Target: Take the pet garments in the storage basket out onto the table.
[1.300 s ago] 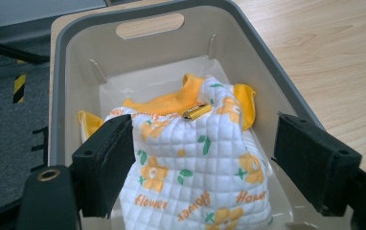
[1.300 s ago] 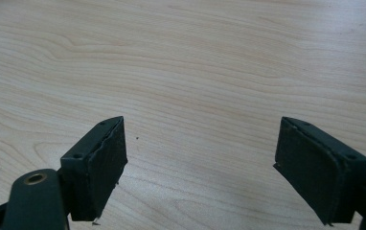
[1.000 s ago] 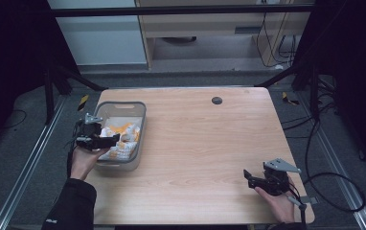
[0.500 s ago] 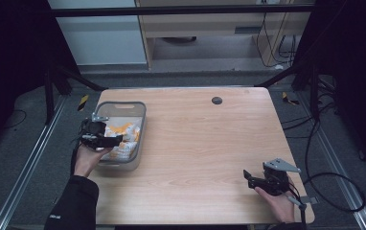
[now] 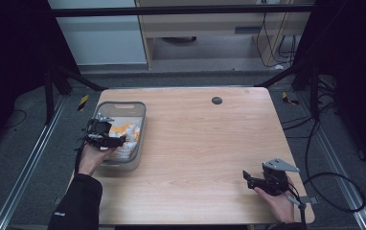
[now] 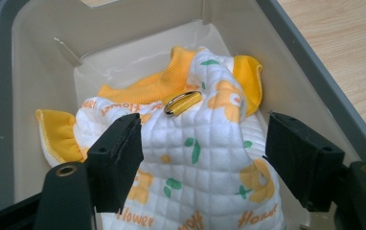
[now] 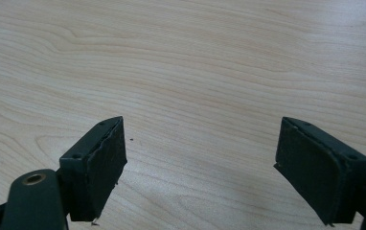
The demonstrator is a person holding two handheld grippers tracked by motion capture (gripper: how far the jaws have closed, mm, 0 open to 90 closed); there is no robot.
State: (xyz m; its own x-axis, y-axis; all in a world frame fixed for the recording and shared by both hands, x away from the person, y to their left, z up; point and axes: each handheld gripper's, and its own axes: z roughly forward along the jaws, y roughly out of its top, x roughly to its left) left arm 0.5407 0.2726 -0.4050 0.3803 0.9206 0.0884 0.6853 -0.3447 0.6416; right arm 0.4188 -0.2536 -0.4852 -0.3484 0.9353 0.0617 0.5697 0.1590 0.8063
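At the near right corner of the wooden table (image 5: 200, 143), the right gripper (image 5: 249, 180) rests low in the person's hand, its jaws wide apart over bare wood. Farther, at the left edge, the left gripper (image 5: 116, 141) hangs over the grey bin (image 5: 142, 125), jaws also spread apart and holding nothing. Inside the bin lies a crumpled quilted garment (image 6: 195, 163), white with orange flowers, green leaves and orange ribbed trim. A small metal ring (image 6: 182, 103) sits on its top fold. Beyond, a dark round hole (image 5: 216, 100) marks the far side of the table.
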